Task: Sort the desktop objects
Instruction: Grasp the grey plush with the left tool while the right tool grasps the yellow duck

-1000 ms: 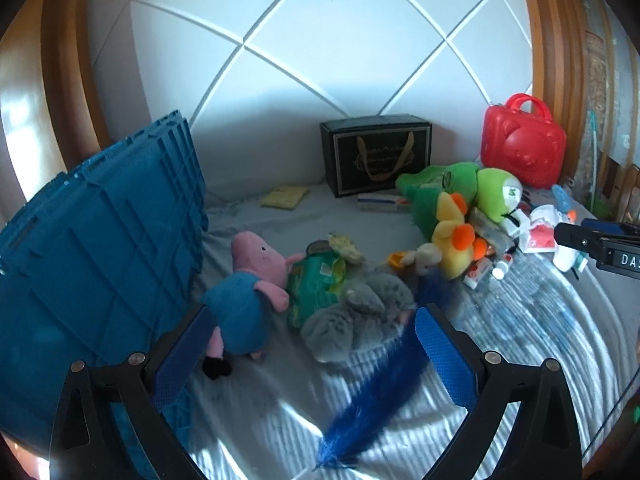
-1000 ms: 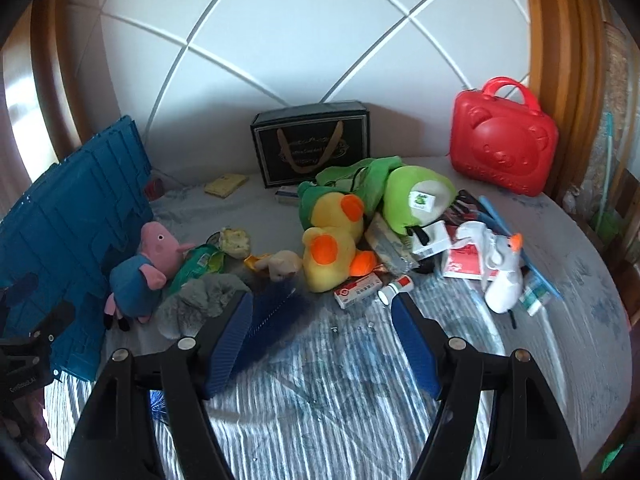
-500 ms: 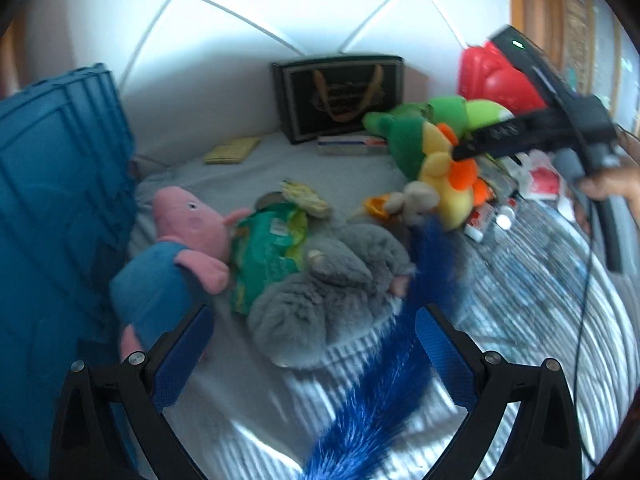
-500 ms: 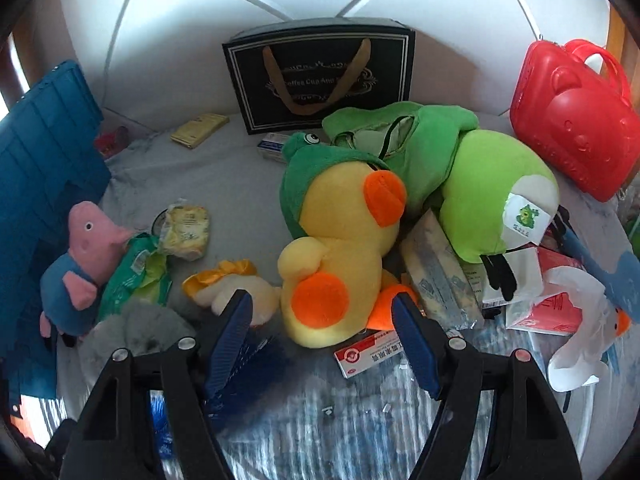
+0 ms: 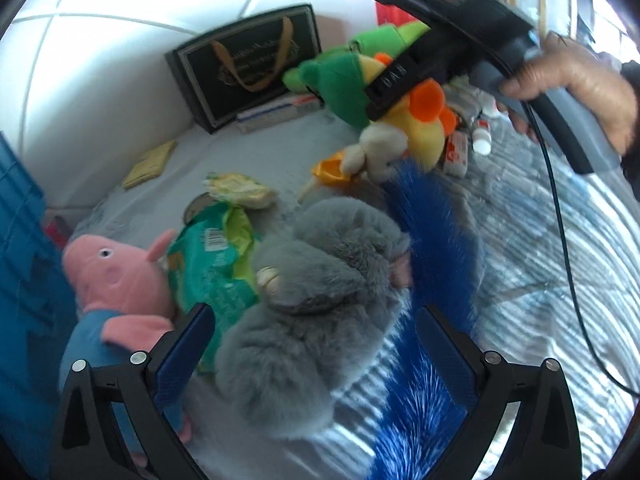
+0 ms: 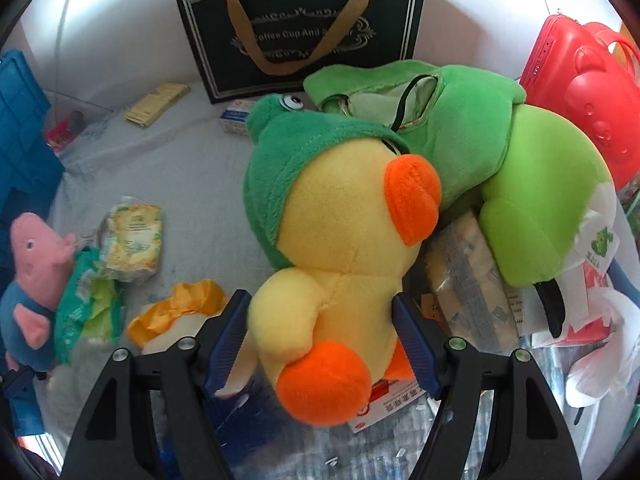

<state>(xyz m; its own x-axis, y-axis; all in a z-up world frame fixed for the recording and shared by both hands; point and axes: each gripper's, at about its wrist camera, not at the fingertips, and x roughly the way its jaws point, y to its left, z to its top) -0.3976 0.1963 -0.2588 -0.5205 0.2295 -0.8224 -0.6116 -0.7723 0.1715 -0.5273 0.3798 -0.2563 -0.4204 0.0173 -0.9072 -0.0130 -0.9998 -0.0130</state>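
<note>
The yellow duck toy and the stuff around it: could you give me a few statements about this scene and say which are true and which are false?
1. The yellow duck plush wears a green hood. True.
2. The right gripper has its fingers on either side of the duck's body. True.
3. The black gift bag lies flat on top of the duck. False: it stands upright behind the toys, against the white wall.
4. The left gripper is closed on the pink pig plush. False: it is open, with the grey furry plush lying between its fingers; the pig lies to the side.
5. A red case sits at the right edge of the right wrist view. True.
</note>
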